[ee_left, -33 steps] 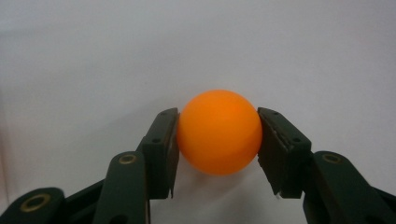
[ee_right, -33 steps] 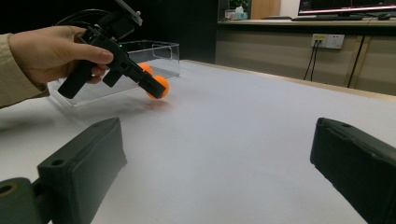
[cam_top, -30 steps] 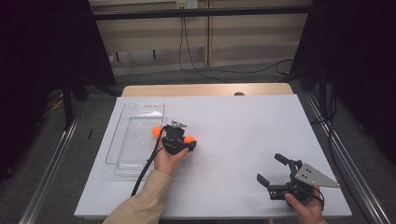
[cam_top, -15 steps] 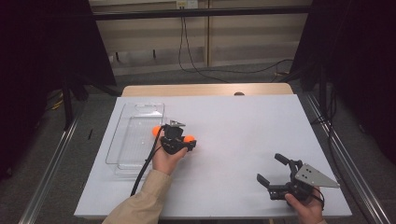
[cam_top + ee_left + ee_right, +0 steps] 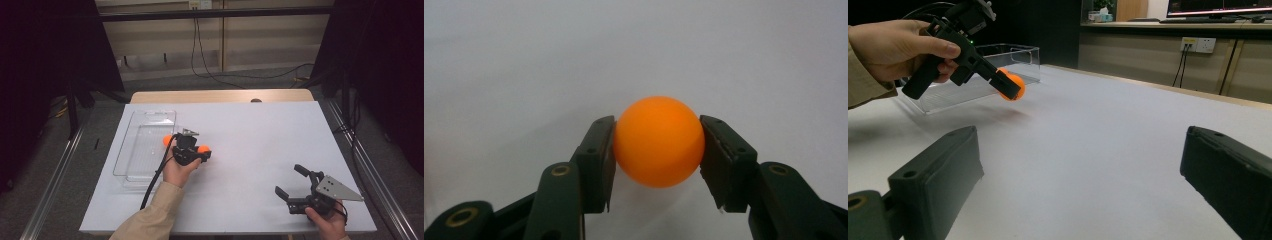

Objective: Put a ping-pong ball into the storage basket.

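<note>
Clearly the left gripper (image 5: pixel 186 148) has its two black fingers (image 5: pixel 596 160) pressed on either side of a small orange plastic ball (image 5: pixel 658 141), gripping it across its widest part; the ball hangs a little above the white surface (image 5: pixel 260 145), left of the middle and just beside the right wall of the clear plastic rectangular tray (image 5: pixel 145 145) that lies along the left edge. A second orange ball (image 5: pixel 167 140) shows on the tray side of that gripper in the high view (whether it rests inside the tray or against its wall I cannot tell).

The step in hand looks like carrying the held ball to the tray. To do it well, I would keep the grip steady at the ball's equator, since a smooth round thing slips out if the pads ride toward its top or bottom, lift it high enough to pass over the tray's wall, then lower it close to the tray floor before letting go so it does not bounce out.

The right gripper (image 5: pixel 299 190) rests near the surface's front right corner, its fingers spread wide with nothing between them, well apart from the work. Little stands in the way: the tray wall itself, the other ball, and the left gripper's trailing black cable (image 5: pixel 157 175) running along the tray's near side.
</note>
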Demonstrator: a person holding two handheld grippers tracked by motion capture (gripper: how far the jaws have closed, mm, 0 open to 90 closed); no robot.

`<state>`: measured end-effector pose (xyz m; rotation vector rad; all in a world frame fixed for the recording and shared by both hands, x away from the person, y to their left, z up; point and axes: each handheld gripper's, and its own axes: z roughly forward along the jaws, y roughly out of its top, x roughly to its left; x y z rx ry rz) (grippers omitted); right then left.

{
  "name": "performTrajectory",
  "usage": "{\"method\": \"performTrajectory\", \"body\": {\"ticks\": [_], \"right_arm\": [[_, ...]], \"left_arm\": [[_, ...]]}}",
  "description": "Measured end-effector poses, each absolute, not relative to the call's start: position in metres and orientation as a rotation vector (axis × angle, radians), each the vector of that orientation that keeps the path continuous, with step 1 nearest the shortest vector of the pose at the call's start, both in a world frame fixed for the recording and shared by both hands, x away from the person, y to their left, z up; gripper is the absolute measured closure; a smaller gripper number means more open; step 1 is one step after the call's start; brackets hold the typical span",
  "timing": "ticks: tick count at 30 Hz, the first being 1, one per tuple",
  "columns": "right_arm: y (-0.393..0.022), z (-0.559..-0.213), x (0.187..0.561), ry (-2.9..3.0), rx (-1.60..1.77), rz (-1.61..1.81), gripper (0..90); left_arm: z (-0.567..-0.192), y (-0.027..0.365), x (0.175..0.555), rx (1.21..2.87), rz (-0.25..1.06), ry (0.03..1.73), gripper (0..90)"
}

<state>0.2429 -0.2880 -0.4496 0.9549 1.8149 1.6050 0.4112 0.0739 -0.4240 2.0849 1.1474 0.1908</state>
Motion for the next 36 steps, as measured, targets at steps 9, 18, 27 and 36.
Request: {"method": "performTrajectory", "body": {"ticks": [9,18,27,36], "right_arm": [[-0.288,-0.449,0.243,1.815,0.952,1.605,2.6],[-0.288,-0.450,0.243,1.816,0.952,1.603,2.6],[-0.288,-0.449,0.243,1.818,0.950,1.597,2.6],[-0.289,-0.449,0.242,1.817,0.949,1.594,2.6]], "left_arm": [[-0.421,0.075,0.410,2.083,0.174,1.139,50.9],[-0.417,0.076,0.409,2.083,0.168,1.129,50.9],[-0.414,0.078,0.410,2.072,0.165,1.124,50.9],[-0.410,0.078,0.409,2.073,0.145,1.115,50.9]]}}
